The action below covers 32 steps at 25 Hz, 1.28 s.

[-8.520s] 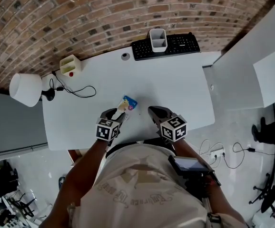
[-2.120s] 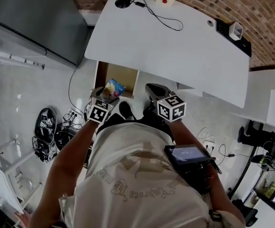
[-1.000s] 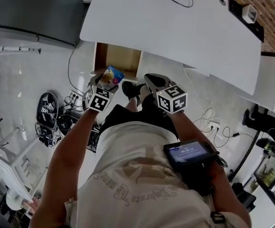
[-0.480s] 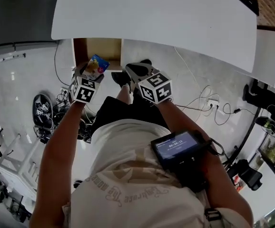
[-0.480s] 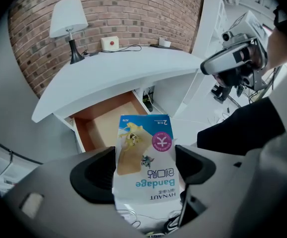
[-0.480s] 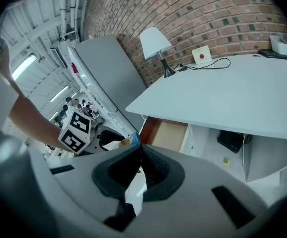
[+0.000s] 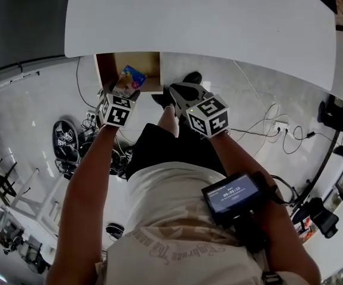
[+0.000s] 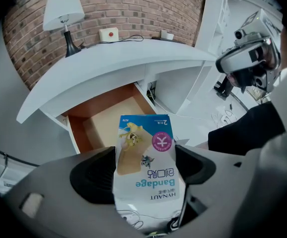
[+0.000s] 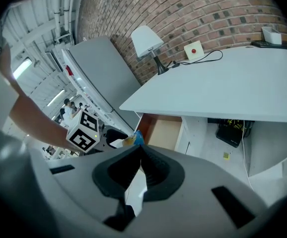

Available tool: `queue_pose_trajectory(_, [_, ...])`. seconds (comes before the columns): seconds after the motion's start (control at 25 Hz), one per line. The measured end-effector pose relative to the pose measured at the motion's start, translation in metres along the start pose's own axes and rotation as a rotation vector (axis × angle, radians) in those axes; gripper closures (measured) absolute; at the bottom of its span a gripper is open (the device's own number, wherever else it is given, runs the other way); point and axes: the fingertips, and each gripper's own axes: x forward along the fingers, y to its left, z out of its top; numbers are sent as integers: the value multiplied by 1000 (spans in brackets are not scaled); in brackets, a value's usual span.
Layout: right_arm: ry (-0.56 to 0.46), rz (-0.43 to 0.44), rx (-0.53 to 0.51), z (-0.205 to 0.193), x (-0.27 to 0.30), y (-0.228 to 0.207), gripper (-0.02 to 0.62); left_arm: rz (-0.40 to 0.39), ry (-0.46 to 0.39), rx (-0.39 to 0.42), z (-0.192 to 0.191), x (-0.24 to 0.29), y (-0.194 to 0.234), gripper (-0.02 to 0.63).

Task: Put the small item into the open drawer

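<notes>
The small item is a white and blue bandage packet (image 8: 146, 165), and my left gripper (image 8: 144, 168) is shut on its lower half. In the head view the packet (image 7: 130, 78) overlaps the front of the open wooden drawer (image 7: 137, 65) under the white desk (image 7: 207, 16), with my left gripper (image 7: 126, 89) just below it. The drawer (image 8: 106, 122) shows a bare tan floor ahead of the packet. To the right, my right gripper (image 7: 179, 91) is shut with nothing in it. From its own view, its jaws (image 9: 141, 150) meet, and the packet (image 9: 134, 138) and drawer (image 9: 164, 131) lie beyond.
A lamp (image 8: 64, 11) and a small box with a red button (image 8: 109, 34) stand on the desk top. A grey cabinet (image 9: 96, 73) stands left of the drawer. Cables (image 7: 272, 123) and a dark bag (image 7: 64, 138) lie on the floor. The person's shoe (image 7: 189, 79) is near the drawer.
The person has stepped back from the desk top and turned down to the drawer. My left gripper has carried the packet up to the drawer's front. The right gripper has stayed shut alongside.
</notes>
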Motion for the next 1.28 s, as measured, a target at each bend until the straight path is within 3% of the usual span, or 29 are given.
queue_pose_trajectory(0.32, [8, -8, 39, -16, 14, -13, 589, 5, 23, 66, 5, 31, 17, 227])
queue_pose_trajectory(0.84, [38, 7, 53, -38, 43, -25, 589, -3, 86, 362, 4, 90, 22, 227])
queue_pose_trajectory(1.28, [78, 17, 83, -70, 57, -39, 589, 25, 141, 408, -2, 141, 38, 227])
